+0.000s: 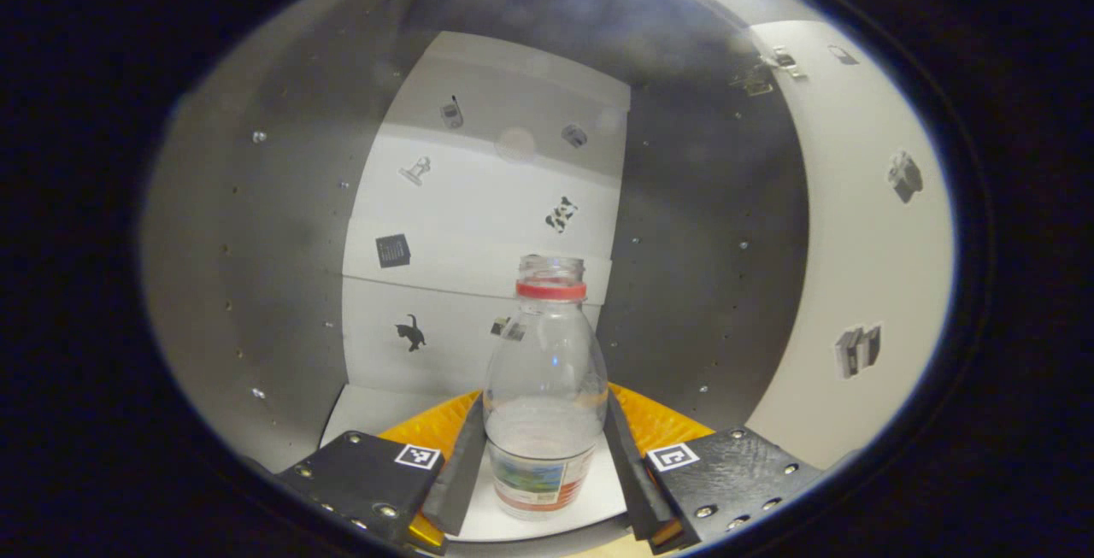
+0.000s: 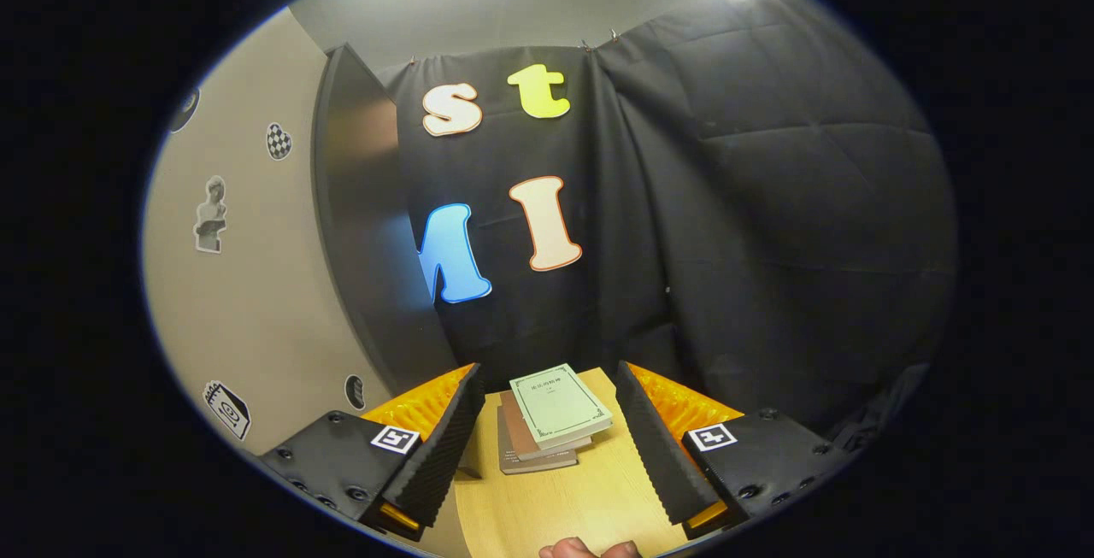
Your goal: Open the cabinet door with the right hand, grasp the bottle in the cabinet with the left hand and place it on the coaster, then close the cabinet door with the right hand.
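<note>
Clear bottle [image 1: 545, 387] stands upright inside the cabinet [image 1: 282, 267], between the left tool's [image 1: 547, 464] wide-spread fingers; the right tool [image 2: 551, 447] gapes empty.

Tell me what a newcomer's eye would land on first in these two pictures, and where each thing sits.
In the left gripper view, a clear bottle with a red neck ring stands upright inside the cabinet, between the fingers of the left gripper, which flank its lower body. In the right gripper view, a small stack of books lies on the wooden table ahead of the open right gripper, with the open cabinet door standing at the left.
</note>
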The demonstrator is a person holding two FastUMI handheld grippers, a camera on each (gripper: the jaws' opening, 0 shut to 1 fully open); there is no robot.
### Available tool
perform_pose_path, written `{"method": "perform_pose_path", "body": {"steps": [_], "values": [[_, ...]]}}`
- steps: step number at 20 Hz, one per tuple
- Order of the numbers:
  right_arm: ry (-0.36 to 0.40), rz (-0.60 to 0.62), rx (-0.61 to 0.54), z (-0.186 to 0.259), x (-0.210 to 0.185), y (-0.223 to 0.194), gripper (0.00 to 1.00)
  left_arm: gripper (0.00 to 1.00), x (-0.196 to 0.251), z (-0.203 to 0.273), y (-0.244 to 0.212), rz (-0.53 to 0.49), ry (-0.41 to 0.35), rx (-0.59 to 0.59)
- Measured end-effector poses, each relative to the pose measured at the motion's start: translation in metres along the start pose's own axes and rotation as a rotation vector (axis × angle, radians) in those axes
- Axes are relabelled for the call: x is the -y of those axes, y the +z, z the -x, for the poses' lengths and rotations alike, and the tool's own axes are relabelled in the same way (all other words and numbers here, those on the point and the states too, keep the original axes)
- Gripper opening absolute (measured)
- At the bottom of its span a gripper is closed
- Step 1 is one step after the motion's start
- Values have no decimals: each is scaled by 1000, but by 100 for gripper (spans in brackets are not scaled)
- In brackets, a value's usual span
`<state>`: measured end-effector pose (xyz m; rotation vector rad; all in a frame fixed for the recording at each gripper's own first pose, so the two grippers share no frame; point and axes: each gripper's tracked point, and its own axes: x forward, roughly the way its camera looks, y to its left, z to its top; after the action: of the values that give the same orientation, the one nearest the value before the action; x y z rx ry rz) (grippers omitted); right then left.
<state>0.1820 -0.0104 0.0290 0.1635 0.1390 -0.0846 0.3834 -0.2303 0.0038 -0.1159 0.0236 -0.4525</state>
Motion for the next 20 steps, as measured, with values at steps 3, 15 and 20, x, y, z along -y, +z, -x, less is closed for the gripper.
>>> {"method": "perform_pose_path", "body": {"steps": [3, 15, 20], "values": [[-7, -5, -7, 10, -1, -6, 98, 72, 5, 29, 3, 0, -26, 9], [-40, -24, 23, 67, -13, -9, 98, 74, -47, 195, -1, -107, 50, 16], [-49, -3, 36, 85, -22, -8, 98, 70, -90, 251, -17, -112, 125, 20]]}}
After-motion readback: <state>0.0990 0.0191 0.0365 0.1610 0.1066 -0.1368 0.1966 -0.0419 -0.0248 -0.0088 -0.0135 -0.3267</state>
